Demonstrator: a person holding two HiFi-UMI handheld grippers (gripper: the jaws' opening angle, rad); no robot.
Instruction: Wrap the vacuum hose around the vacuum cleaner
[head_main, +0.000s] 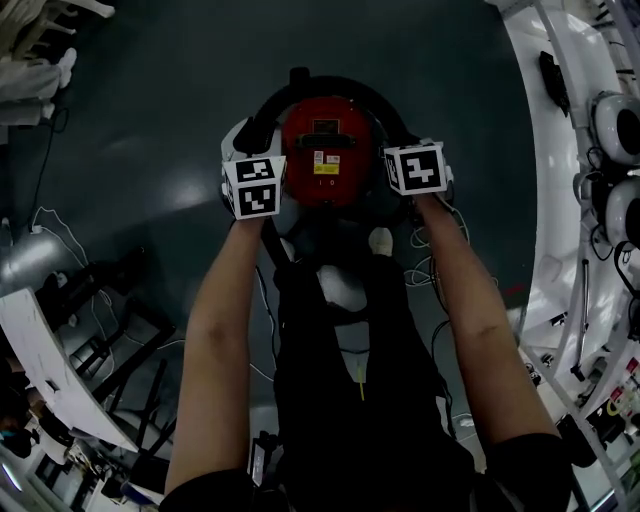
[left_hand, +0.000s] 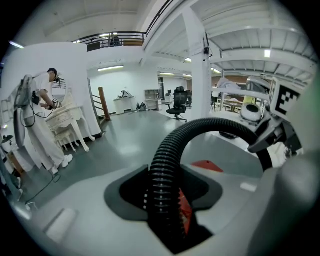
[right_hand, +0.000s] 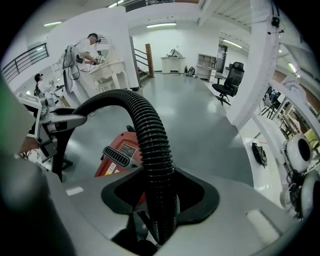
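Workshop hall: glossy grey floor (head_main: 150, 120) with white furniture round its edges.
In the head view, a curved white bench (head_main: 545, 260) runs down the right edge with white rounded headsets (head_main: 612, 125) at its upper right; thin cables (head_main: 40, 225) trail over the floor at mid left, and another white bench (head_main: 40, 360) slants across the lower left. In the left gripper view, a person in white (left_hand: 45, 120) stands at the left beside an ornate white table (left_hand: 67, 125), a black office chair (left_hand: 178, 102) sits at centre, a white column (left_hand: 200, 70) rises just right of it, and a dark railing (left_hand: 115, 37) runs along the top.
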